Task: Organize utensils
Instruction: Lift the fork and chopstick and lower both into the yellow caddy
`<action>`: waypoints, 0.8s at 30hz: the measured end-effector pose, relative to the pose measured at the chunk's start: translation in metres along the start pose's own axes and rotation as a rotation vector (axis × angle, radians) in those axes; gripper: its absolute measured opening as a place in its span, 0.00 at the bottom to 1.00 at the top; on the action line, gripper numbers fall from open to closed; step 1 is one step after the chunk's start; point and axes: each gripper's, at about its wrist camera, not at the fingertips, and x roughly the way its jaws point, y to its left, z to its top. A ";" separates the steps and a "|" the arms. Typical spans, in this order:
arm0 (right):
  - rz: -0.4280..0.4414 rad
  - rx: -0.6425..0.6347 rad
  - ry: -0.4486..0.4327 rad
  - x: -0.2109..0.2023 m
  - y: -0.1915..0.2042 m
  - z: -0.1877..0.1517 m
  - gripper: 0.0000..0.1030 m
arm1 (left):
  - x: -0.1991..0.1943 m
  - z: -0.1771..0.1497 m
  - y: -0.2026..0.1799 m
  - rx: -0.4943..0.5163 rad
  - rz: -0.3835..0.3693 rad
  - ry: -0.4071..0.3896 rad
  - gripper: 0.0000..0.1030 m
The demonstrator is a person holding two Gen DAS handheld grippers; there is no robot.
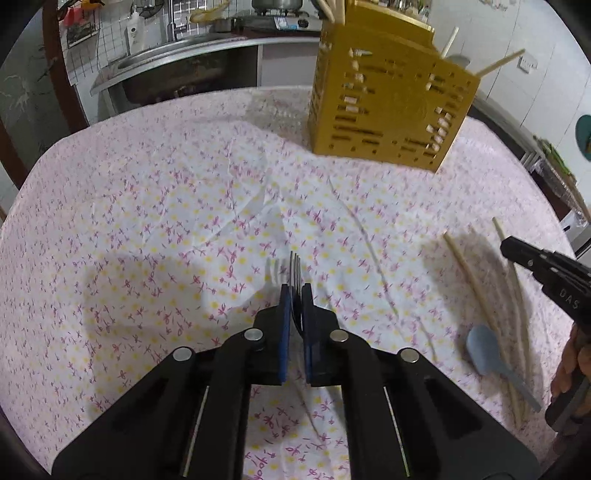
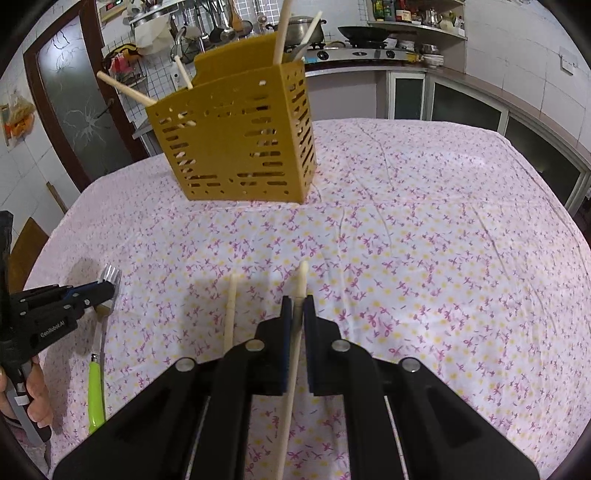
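Kitchen setup today: floral tablecloth point(image 1: 147, 206) over the table, counter with a sink point(image 1: 177, 62) and a stove behind it. So here's where I'm at with the utensils.

My left gripper point(image 1: 295, 291) is clamped down on a metal fork point(image 1: 294, 266), gripping it just behind the tines, which poke out past the fingertips. In the right wrist view the same fork point(image 2: 110, 277) shows its green handle point(image 2: 95, 395) trailing back toward the table edge, and I can't tell whether it's touching the cloth or just off it.

My right gripper point(image 2: 298, 301) is pinched shut on one pale chopstick point(image 2: 297, 332), which runs up between the pads with its tip sticking out ahead. A second chopstick point(image 2: 231, 314) lies on the cloth just to the left of it.

From the left wrist camera I also see a few more chopsticks point(image 1: 469, 273) lying loose on the cloth under the right gripper point(image 1: 508, 247), plus a blue-grey spoon point(image 1: 484, 350) beside them.

At the far side of the table stands the yellow slotted utensil holder point(image 2: 236, 140), well apart from both grippers, with several chopsticks point(image 2: 282, 29) already sticking out of its top at angles. A hand point(image 2: 37, 398) is visible on the left gripper's handle.
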 end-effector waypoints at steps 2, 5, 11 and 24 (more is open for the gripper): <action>0.009 0.006 -0.024 -0.008 -0.002 0.002 0.06 | -0.009 0.003 -0.001 -0.001 -0.005 -0.031 0.02; 0.022 0.013 -0.065 -0.021 -0.006 0.006 0.06 | -0.031 0.009 -0.005 0.013 0.004 -0.119 0.01; 0.034 0.018 -0.166 -0.047 -0.009 0.010 0.06 | -0.071 0.014 -0.016 0.064 -0.014 -0.285 0.01; 0.066 0.032 -0.480 -0.104 -0.011 0.017 0.06 | -0.109 0.026 -0.031 0.159 -0.015 -0.442 0.01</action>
